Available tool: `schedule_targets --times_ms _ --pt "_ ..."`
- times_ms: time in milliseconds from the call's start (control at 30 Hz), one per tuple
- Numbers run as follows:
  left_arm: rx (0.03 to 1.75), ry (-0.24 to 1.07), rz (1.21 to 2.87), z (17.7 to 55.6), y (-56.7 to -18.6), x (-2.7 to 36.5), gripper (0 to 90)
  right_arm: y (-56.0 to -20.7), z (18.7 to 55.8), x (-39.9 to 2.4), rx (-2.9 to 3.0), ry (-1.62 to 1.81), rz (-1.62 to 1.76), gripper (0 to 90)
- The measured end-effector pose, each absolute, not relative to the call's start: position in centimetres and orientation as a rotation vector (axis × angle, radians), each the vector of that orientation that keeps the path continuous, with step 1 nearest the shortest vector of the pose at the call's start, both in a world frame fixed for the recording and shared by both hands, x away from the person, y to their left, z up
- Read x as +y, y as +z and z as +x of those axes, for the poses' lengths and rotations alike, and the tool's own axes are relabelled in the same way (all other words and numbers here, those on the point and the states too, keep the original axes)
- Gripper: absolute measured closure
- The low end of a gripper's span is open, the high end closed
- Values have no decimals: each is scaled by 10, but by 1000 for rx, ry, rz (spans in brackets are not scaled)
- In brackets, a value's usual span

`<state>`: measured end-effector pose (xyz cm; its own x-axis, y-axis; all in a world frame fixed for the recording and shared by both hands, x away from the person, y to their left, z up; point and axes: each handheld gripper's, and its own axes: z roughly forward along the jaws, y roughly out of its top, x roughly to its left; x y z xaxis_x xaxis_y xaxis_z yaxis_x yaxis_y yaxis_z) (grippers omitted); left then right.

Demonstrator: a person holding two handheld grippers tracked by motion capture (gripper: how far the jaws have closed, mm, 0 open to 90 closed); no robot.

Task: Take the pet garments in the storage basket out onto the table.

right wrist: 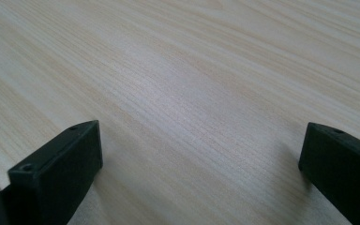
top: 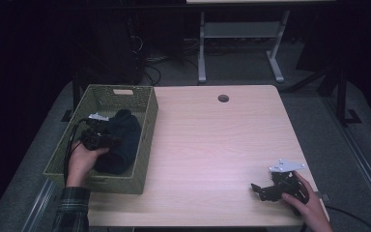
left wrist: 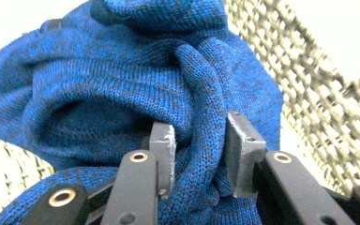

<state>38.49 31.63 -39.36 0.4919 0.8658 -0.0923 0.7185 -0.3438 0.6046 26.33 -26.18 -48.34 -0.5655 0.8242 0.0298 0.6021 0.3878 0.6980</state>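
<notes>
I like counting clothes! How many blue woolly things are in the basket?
1. A single blue knitted garment lies bunched in the woven basket at the table's left, with the left gripper pinching a fold of it. More could be hidden underneath.

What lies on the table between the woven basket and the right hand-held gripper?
Nothing: in the high view the table is bare wood between the basket and the right hand-held gripper.

Bare table (top: 212,145) offers free passage; basket (top: 147,140) walls hem the sweater (top: 123,140).
</notes>
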Motion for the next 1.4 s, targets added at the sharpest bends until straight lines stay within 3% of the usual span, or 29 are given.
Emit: schedule_targets --times_ms 533,1400 --pt "1171 330 1916 371 -357 324 685 -483 263 -262 2329 969 1245 0" --pt "949 375 1823 350 -292 303 688 -483 263 -262 2329 969 1244 0"
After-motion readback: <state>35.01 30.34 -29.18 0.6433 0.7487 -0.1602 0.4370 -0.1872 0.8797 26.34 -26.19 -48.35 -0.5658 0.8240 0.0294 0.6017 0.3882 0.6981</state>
